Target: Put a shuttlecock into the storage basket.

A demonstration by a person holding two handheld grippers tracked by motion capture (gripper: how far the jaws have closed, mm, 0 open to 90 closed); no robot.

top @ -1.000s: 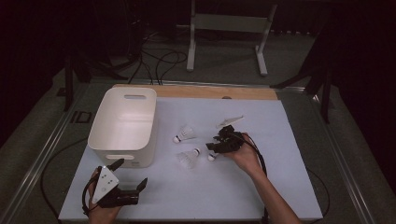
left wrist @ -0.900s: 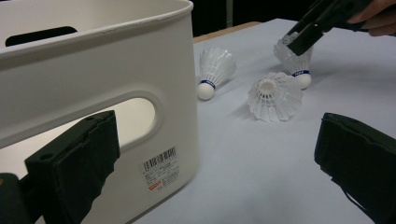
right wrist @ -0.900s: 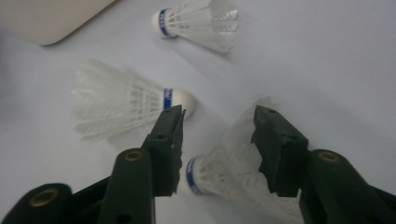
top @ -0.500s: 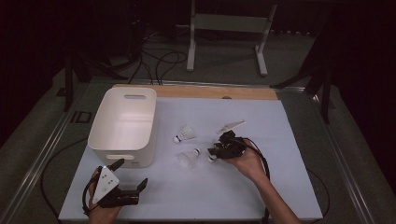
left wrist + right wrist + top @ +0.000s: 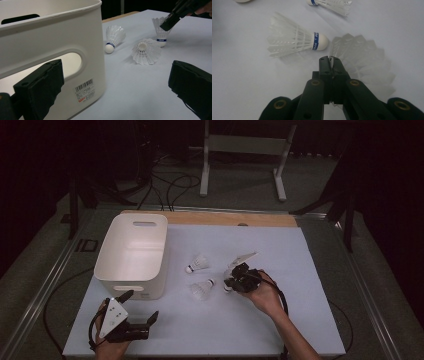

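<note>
Three shuttlecocks on the counter right of the white bin [image 5: 131, 255]: one [image 5: 362, 60] pinched by its feather skirt in the right gripper [image 5: 329, 60], jaws just closed; two more, [image 5: 198, 264] and [image 5: 201, 289], lying nearer the bin. Left gripper [image 5: 142, 312] wide open, empty, beside the bin's front.

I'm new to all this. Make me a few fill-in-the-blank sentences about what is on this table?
The number of white feather shuttlecocks on the table is ___. The right tool is shut on the feather skirt of one shuttlecock. The empty white plastic bin has a cut-out ___ in its wall. The left tool has jaws standing ___.

Missing words: three; handle; open
</note>
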